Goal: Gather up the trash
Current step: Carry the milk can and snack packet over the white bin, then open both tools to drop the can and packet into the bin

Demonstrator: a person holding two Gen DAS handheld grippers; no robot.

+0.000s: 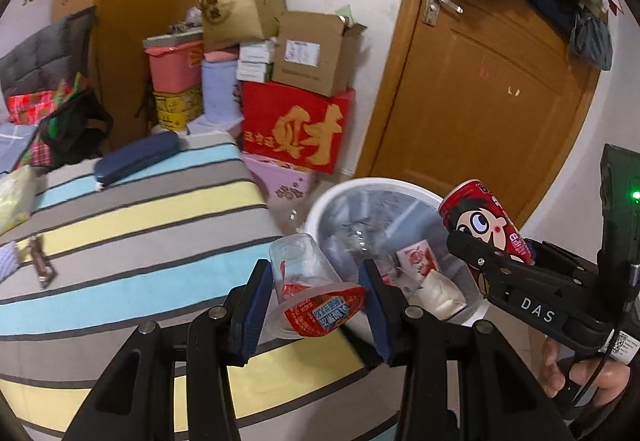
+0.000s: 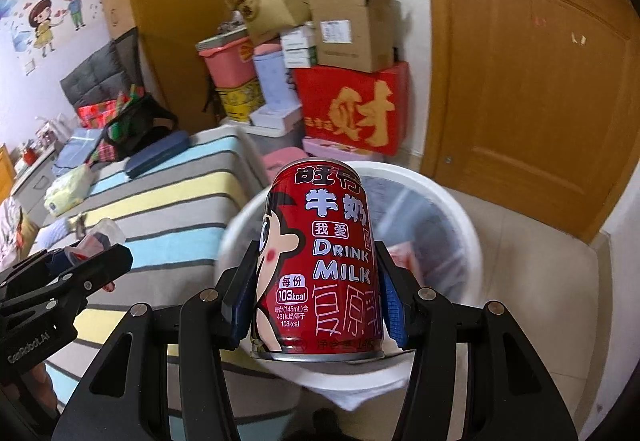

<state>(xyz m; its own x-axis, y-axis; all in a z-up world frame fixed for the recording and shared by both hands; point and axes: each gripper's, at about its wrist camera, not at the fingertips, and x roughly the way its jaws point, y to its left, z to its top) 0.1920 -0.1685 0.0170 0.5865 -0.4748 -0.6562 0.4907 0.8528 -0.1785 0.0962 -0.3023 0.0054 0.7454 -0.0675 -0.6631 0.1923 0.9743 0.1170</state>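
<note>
My left gripper [image 1: 316, 301] is shut on a clear plastic cup [image 1: 308, 281] with a red and blue peeled lid, held at the near rim of a white trash bin [image 1: 344, 189]. The bin holds wrappers [image 1: 420, 261] in a clear liner. My right gripper [image 2: 320, 293] is shut on a red milk can [image 2: 320, 261], held upright over the bin [image 2: 460, 209]. The can also shows in the left wrist view [image 1: 484, 221] above the bin's right side. The left gripper shows in the right wrist view [image 2: 80, 261] at the left.
A striped bed [image 1: 132, 225] lies to the left with a brown wrapper [image 1: 42, 265] and a dark blue case [image 1: 136, 157]. Stacked boxes [image 1: 296, 125] stand behind the bin. A wooden door [image 1: 480, 89] is at the right.
</note>
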